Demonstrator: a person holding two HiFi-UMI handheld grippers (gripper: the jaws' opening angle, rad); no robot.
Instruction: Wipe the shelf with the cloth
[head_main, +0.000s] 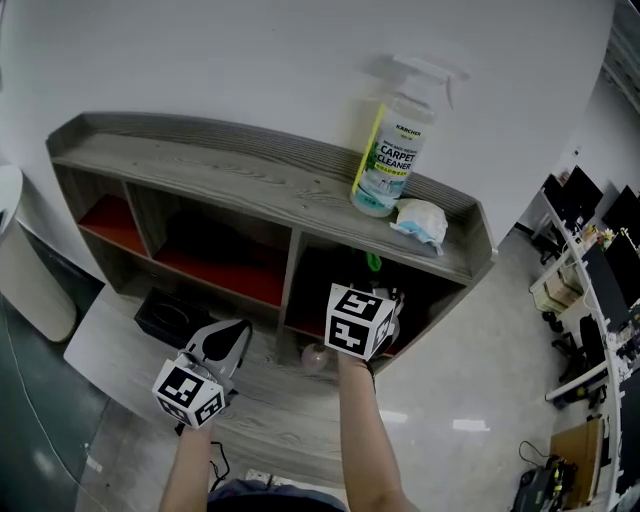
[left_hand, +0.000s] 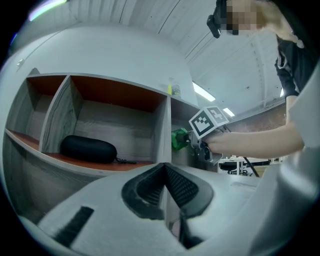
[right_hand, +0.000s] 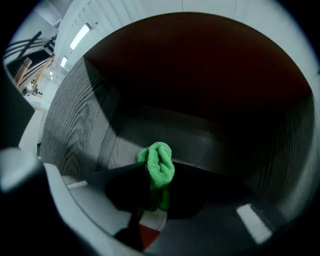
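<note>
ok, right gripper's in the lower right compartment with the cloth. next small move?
Probably ease the right gripper down until the green cloth presses the compartment floor, then sweep. Its jaws are shut on the cloth, which pokes out ahead, seemingly not yet on any surface.

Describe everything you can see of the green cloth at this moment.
The green cloth is small and bright green, with a looped, knitted texture like microfibre. It is bunched into a folded wad and pinched between the shut fingers of the right gripper, its rounded end sticking out past them. It sits inside the dark lower right compartment of the shelf. Whether it touches any shelf surface cannot be told.
</note>
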